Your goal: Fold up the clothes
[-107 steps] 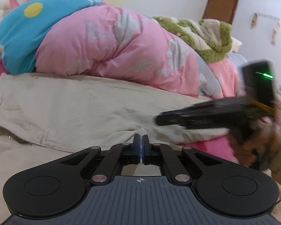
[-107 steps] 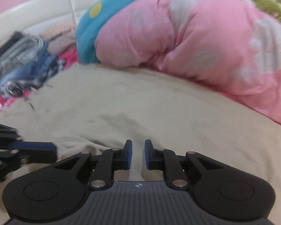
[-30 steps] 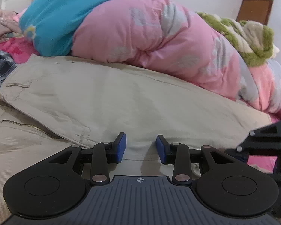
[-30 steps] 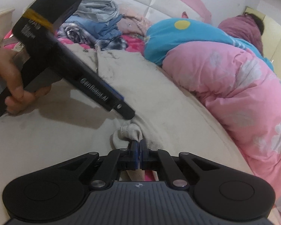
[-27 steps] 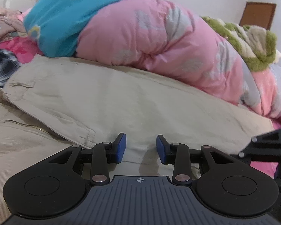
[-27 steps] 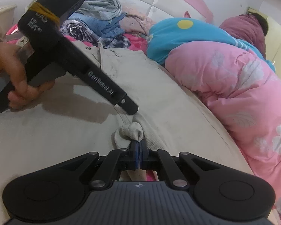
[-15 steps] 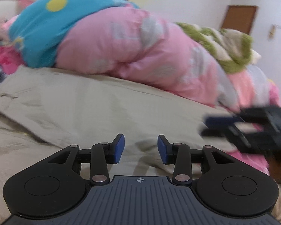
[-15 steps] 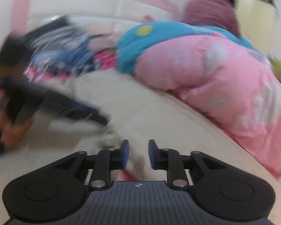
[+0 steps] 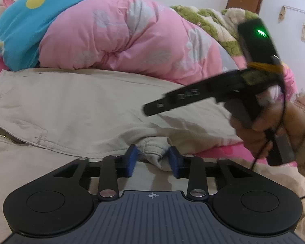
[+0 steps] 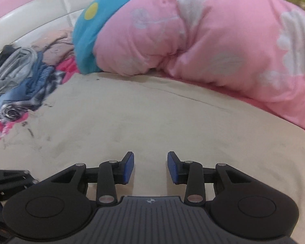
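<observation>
Beige trousers [image 9: 103,101] lie spread flat along the bed, directly in front of the pink duvet [image 9: 120,38]; waistband end with the zipper [image 9: 4,138] is off to the left of it, leg end to the right. One leg is laid over the other, so it fits either a lengthwise fold already in place or a garment only laid out flat; can't settle which. Left gripper [image 9: 152,160] is released, blue pads wide apart, straddling a bunched cuff [image 9: 152,148] at the near edge of the trousers; the cloth sits between the pads but nothing pinches it. Right gripper [image 10: 150,167] is also released, fingers spread, low over bare beige cloth with the duvet beyond it; whether it touches, can't tell. From the left wrist camera it shows as a black handle held in the person's hand [image 9: 260,120], angled down toward the trousers right of the cuff. Risks, as I judge them: the cuff is a thick wad, so closing on it may catch only the outer layer and the inner layers slip out on the lift, or the pads ride off the rounded bulge. Pulling one point while the other end is free would skew the leg and wrinkle the lay. The duvet touches the far edge of the trousers, so any sweep that way could snag or drag it. The clothes pile [image 10: 20,83] left of the duvet sits just beside the waistband end, little spare room there.
</observation>
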The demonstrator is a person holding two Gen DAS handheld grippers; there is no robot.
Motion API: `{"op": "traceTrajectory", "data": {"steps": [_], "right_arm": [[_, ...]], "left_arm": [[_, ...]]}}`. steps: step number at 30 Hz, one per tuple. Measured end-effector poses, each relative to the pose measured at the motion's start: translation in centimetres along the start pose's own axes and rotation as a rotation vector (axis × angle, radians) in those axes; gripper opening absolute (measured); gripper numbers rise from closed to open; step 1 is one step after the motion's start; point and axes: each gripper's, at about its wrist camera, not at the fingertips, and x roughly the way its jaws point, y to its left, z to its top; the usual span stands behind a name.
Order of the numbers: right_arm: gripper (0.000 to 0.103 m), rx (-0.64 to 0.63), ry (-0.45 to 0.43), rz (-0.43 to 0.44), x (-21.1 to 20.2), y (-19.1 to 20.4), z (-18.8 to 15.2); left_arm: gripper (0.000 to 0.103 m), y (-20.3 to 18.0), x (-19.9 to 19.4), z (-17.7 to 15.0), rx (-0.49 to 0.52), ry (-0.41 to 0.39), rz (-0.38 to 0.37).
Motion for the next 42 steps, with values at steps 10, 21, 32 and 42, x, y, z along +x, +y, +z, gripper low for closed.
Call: {"op": "traceTrajectory", "data": {"steps": [10,21,32,42], "right_arm": [[0.037,-0.018,0.053,-0.104,3.3,0.5,2.2],[0.038,0.026,-0.004,-0.139,0.4,0.3,2.4],[0.039,0.506,-0.078,-0.244,-9.9,-8.0,-5.7],[0.039,0.803,-0.116,-0.447,-17.3,-15.6,-13.5]], "left_arm": [[0.028,-0.1,0.2,-0.2,0.005,0.041,-0.003],[0.028,0.0,0.0,-0.1,-0.001,0.052,-0.013],[0.029,0.1,0.1,0.1,-0.005,0.056,-0.007],[0.032,0.1,0.2,0.0,-0.013,0.06,-0.011]]}}
